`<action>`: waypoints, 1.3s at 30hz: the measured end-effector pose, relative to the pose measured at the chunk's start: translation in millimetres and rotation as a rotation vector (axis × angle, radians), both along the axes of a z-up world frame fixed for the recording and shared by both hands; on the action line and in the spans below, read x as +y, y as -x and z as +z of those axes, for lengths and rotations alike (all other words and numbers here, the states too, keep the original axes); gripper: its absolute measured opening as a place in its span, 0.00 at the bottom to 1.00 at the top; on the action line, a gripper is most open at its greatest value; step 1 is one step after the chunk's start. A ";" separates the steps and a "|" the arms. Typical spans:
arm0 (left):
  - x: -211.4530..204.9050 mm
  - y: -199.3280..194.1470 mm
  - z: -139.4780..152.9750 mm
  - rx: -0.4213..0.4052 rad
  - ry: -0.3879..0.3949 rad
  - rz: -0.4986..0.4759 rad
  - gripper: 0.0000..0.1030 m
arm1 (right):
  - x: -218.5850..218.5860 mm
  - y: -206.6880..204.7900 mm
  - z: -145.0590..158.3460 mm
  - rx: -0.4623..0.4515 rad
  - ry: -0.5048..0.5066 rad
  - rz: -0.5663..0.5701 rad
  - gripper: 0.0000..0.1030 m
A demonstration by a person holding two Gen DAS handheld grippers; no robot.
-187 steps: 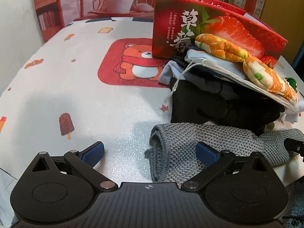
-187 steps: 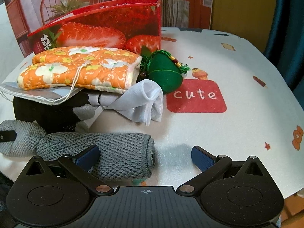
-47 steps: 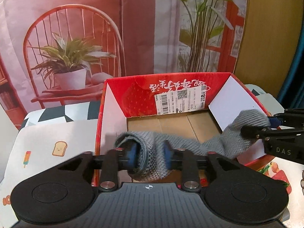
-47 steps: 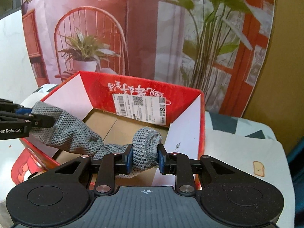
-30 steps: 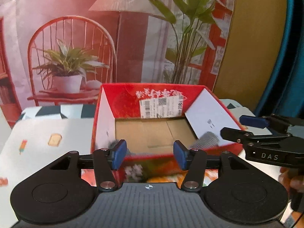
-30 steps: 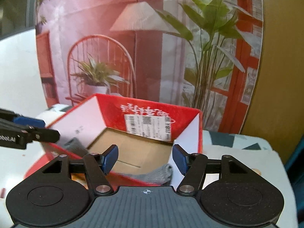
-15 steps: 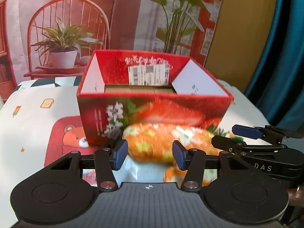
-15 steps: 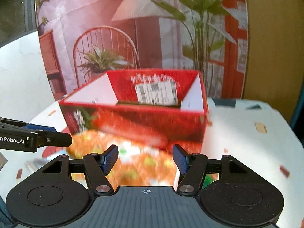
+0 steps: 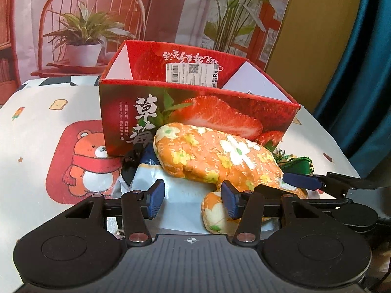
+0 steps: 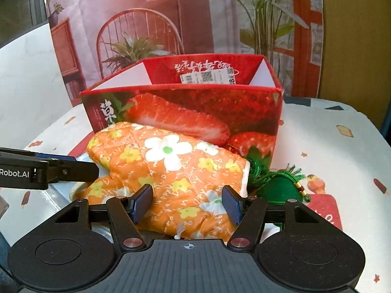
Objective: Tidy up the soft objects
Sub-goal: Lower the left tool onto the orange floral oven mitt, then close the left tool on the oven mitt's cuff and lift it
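An orange flowered oven mitt (image 9: 215, 156) (image 10: 171, 168) lies on top of a pile of soft things in front of the red strawberry box (image 9: 195, 112) (image 10: 185, 112). My left gripper (image 9: 193, 201) is open and empty, low over the pile's left side above a pale blue-white cloth bag (image 9: 180, 195). My right gripper (image 10: 187, 206) is open, its fingers on either side of the mitt's near end. A green tasselled pouch (image 10: 278, 185) (image 9: 297, 164) lies at the pile's right. The box's inside is hidden.
The table (image 9: 36, 131) has a white cover with a red bear patch (image 9: 85, 161) at left and a red patch (image 10: 325, 210) at right. A black item (image 9: 129, 163) sits under the pile. A printed backdrop stands behind the box.
Both grippers carried the grey knitted cloth over the box, opened and let it drop inside, then came down and back to the pile in front of the box.
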State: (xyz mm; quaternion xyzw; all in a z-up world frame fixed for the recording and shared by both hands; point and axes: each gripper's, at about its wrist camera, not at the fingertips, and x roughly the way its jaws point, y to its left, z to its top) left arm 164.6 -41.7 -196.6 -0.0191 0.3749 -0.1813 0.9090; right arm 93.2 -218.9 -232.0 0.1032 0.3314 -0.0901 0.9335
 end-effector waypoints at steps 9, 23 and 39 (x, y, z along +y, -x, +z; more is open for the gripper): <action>9.5 -11.6 -1.4 0.023 0.036 0.036 0.52 | 0.7 -1.3 -11.2 0.010 -0.003 0.018 0.58; 17.9 -36.1 -4.6 0.077 0.104 0.077 0.52 | -0.9 0.5 -17.9 -0.006 -0.017 0.027 0.59; 6.6 -32.3 -2.9 -0.024 0.078 0.078 0.16 | 0.3 3.5 -17.3 -0.027 -0.019 0.041 0.59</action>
